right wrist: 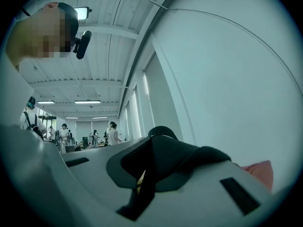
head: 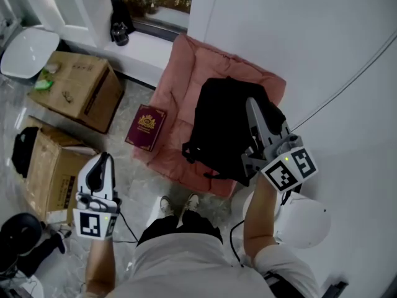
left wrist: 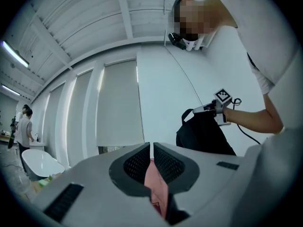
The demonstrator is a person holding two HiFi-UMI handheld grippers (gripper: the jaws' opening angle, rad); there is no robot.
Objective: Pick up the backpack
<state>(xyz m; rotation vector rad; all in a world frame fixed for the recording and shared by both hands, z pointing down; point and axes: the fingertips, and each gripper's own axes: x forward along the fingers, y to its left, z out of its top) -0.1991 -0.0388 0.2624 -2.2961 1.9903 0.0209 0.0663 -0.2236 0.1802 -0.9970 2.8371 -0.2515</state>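
Over the pink cushion (head: 177, 85), the black backpack (head: 220, 129) is hanging from the right gripper (head: 254, 113), whose jaws are clamping only its thin top strap (right wrist: 163, 132). Any swing of that weight could be working the strap loose. The left gripper (left wrist: 151, 159) is idling, jaws together on nothing, giving no support.

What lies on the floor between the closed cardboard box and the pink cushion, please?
A dark red book lies on the floor between the closed cardboard box and the pink cushion. The head view shows this.
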